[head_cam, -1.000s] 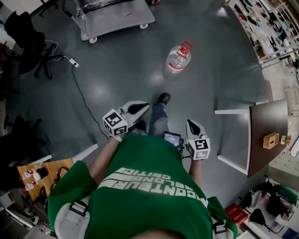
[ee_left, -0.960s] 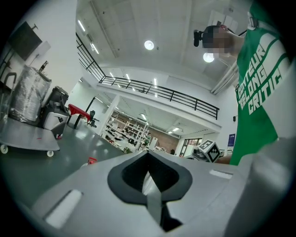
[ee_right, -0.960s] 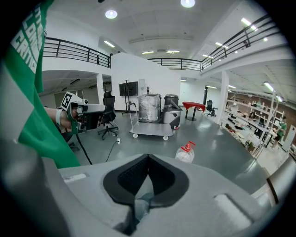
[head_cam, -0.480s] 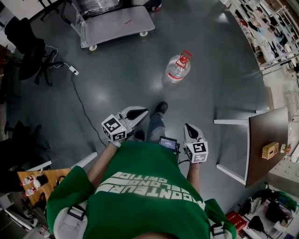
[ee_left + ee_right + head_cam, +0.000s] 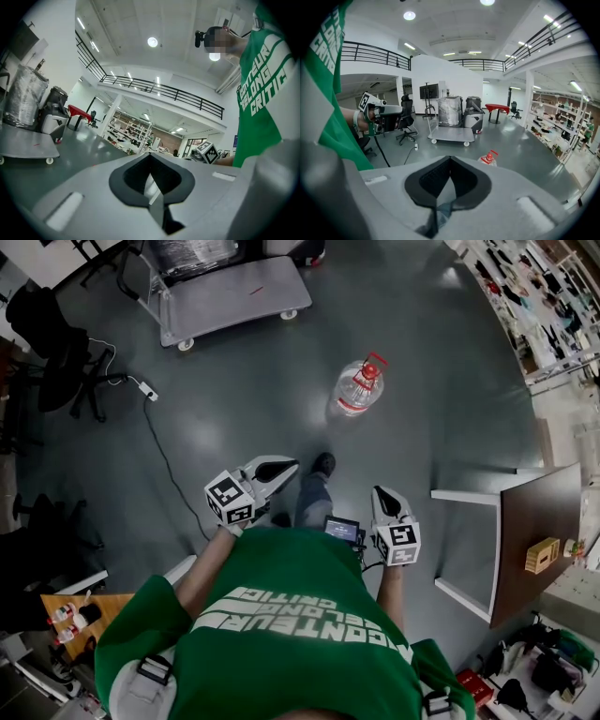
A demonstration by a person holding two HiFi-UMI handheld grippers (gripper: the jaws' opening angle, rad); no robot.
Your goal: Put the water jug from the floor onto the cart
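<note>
The clear water jug, with a red cap and handle, stands upright on the grey floor ahead of me. It also shows in the right gripper view as the jug. The flat grey cart on white wheels is parked at the far left; the cart sits behind the jug in the right gripper view. Both grippers are held in front of my chest, well short of the jug. My left gripper is shut and empty, its jaws meeting in a line. My right gripper is shut and empty too.
A plastic-wrapped bundle stands at the cart's far end. A black office chair and a power strip with its cable lie at the left. A brown table with white legs stands at the right. Shelves line the far right.
I have walked forward: the jug and the cart have slid lower in the head view, closer to me. Both grippers kept their place before my chest, still shut.
</note>
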